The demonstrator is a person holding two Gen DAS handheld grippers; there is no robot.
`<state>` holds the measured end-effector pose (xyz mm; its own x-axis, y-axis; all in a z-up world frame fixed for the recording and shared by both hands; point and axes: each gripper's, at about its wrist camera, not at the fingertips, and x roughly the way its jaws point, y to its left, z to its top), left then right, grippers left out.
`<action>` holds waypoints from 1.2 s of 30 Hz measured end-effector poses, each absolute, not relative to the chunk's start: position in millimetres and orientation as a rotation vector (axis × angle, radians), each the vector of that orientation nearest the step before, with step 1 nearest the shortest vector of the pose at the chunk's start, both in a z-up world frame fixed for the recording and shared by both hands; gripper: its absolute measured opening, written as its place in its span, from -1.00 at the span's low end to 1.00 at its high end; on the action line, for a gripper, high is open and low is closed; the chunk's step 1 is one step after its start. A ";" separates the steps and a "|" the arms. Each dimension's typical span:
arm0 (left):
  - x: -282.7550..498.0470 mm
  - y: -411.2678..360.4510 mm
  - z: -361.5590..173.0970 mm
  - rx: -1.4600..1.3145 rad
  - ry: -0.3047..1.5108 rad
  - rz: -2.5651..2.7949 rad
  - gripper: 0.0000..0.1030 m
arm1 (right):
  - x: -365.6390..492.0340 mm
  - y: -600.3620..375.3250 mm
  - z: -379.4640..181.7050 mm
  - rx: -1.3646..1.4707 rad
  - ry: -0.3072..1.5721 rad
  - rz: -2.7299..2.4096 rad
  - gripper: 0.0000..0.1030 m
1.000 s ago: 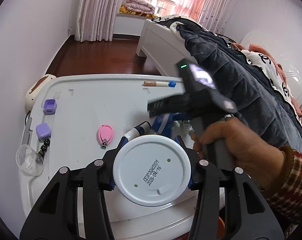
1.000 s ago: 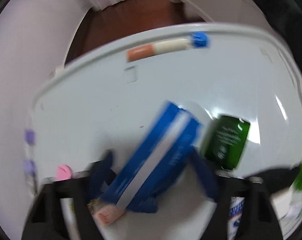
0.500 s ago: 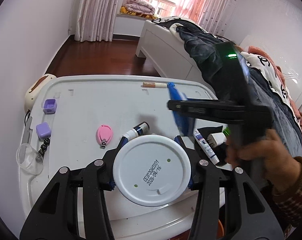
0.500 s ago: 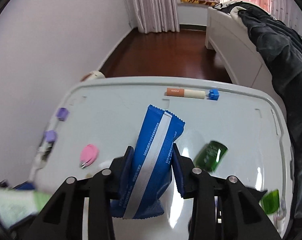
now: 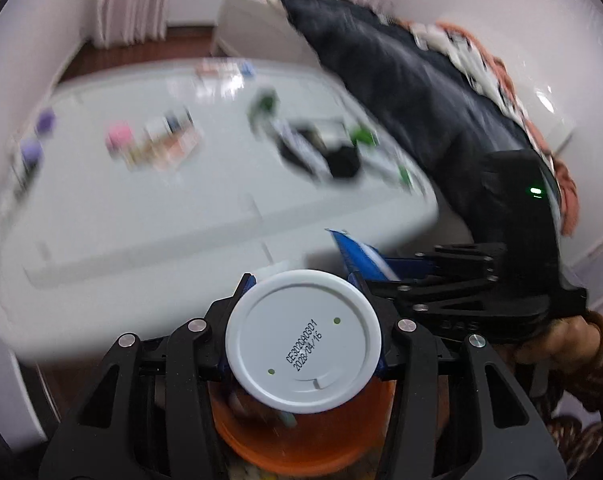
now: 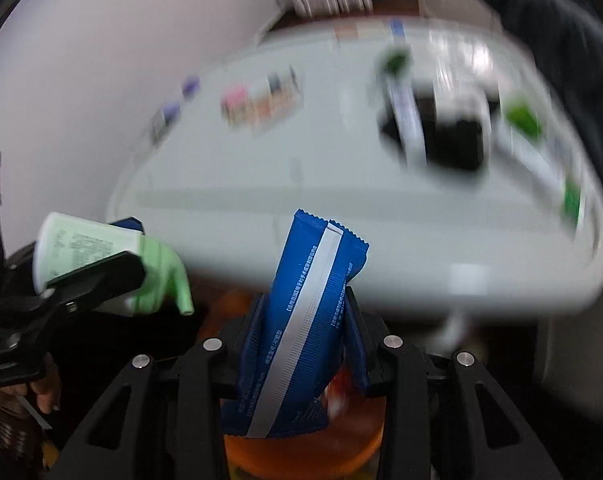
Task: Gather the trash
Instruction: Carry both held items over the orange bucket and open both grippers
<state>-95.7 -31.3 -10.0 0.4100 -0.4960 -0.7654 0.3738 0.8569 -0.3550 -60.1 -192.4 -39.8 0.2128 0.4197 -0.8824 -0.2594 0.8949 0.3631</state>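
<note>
The white surface [image 6: 261, 208] now lies behind both tools: the left tool [image 5: 303, 344] pinching a white-capped green tube [image 5: 303, 344] and the right tool [image 6: 301, 320] pinching a blue wrapper [image 6: 301, 320] have swung over the orange bin [image 6: 301, 452], likely ready to drop.

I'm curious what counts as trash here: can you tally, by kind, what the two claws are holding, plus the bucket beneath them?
Pale green bottle: 1
Blue packet: 1
Orange bucket: 1
Total: 3
</note>
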 end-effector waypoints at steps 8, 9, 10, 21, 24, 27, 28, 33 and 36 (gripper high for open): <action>-132.3 -65.4 -75.5 -0.045 1.231 -0.525 -0.09 | -107.5 -190.9 -110.8 0.190 1.490 0.463 -0.26; -133.4 -67.0 -78.9 -0.031 1.243 -0.511 -0.09 | -109.6 -187.9 -113.2 0.177 1.497 0.467 -0.26; -133.9 -67.9 -82.1 -0.020 1.253 -0.496 -0.09 | -112.2 -184.4 -116.0 0.159 1.507 0.468 -0.22; -131.8 -59.7 -78.1 0.049 1.222 -0.382 -0.01 | -99.9 -209.7 -128.5 0.328 1.588 0.338 0.63; -128.2 -56.5 -73.7 0.065 1.202 -0.355 0.03 | -93.7 -215.0 -119.1 0.330 1.554 0.324 0.66; -123.2 -52.8 -67.0 0.072 1.180 -0.337 0.04 | -85.4 -215.6 -104.1 0.292 1.504 0.311 0.66; -120.5 -51.2 -63.9 0.077 1.168 -0.330 0.04 | -83.1 -217.2 -101.5 0.280 1.487 0.309 0.66; -87.0 -27.9 -37.8 0.054 1.088 -0.247 0.17 | -54.1 -230.8 -46.9 0.266 1.328 0.326 0.67; -53.9 -8.1 -18.0 0.016 1.031 -0.175 0.27 | -23.0 -238.3 1.9 0.245 1.186 0.332 0.80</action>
